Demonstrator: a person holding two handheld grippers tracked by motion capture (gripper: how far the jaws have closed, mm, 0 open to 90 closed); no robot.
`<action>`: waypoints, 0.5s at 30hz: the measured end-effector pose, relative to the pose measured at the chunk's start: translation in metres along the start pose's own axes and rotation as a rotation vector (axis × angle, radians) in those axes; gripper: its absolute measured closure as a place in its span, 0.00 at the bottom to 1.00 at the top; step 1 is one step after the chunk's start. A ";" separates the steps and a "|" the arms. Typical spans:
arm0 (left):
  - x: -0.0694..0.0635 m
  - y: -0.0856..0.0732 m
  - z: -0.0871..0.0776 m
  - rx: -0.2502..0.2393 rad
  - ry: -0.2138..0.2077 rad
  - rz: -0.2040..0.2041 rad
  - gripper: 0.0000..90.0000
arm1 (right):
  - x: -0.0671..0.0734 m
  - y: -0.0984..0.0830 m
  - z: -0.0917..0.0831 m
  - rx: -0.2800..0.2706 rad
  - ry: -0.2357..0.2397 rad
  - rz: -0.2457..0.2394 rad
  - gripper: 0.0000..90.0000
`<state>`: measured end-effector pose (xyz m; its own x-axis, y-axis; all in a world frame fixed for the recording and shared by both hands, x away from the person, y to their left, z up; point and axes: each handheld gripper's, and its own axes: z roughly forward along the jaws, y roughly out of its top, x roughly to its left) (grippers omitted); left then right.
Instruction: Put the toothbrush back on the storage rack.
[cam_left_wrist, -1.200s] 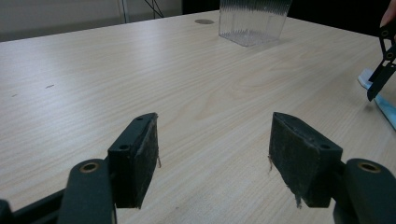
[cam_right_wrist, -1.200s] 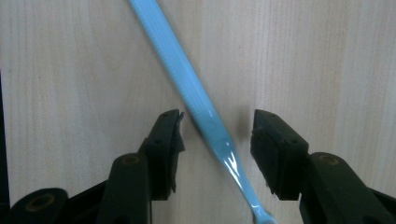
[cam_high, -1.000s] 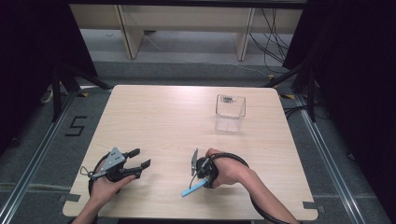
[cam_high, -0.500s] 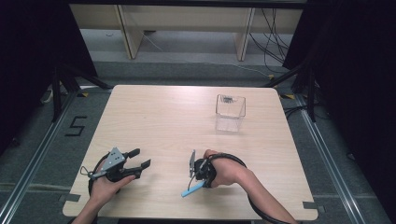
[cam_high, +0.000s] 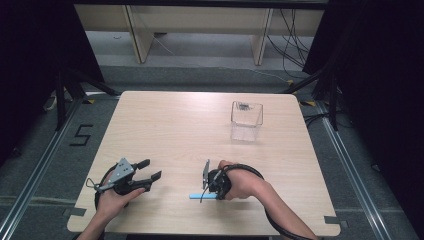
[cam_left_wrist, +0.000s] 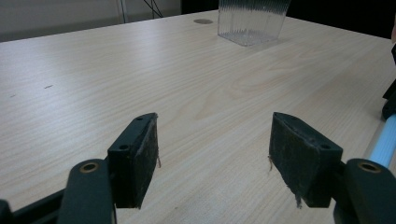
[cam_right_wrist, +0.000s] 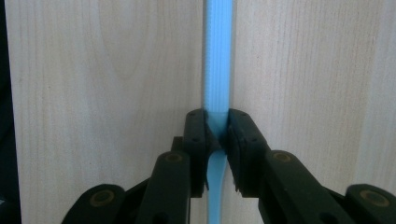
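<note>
A light blue plastic strip lies flat on the wooden table near its front edge. My right gripper points left over it. In the right gripper view the blue strip runs straight away from me, and my right gripper has just been closing, its pads now pressing the strip's sides. My left gripper rests at the front left, held by a hand. In its own view, my left gripper is open with bare wood between the pads. The strip shows at the right edge.
A clear ribbed plastic box stands at the back right of the table; the same box is far ahead in the left gripper view. Black cables loop from both grippers. Dark stands and floor rails flank the table.
The right gripper's jaws have closed onto the blue strip, whose free end has swung from slanting toward the front edge to lying level. The left hand has kept still.
</note>
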<state>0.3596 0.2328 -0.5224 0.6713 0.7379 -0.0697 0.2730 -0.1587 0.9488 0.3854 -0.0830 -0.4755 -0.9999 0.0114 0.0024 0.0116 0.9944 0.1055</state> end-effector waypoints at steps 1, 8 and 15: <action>0.000 0.000 0.000 0.000 0.000 0.000 0.36 | 0.000 0.000 0.000 -0.002 0.004 -0.002 0.87; -0.007 0.002 0.001 0.014 -0.038 0.036 0.36 | -0.001 0.000 0.000 -0.014 0.008 -0.007 0.87; -0.027 0.013 0.006 0.030 -0.172 0.091 0.36 | -0.002 -0.001 -0.005 -0.031 0.012 -0.029 0.88</action>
<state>0.3494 0.2066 -0.5100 0.8013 0.5970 -0.0379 0.2246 -0.2415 0.9440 0.3874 -0.0843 -0.4707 -0.9998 -0.0193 0.0106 -0.0176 0.9904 0.1369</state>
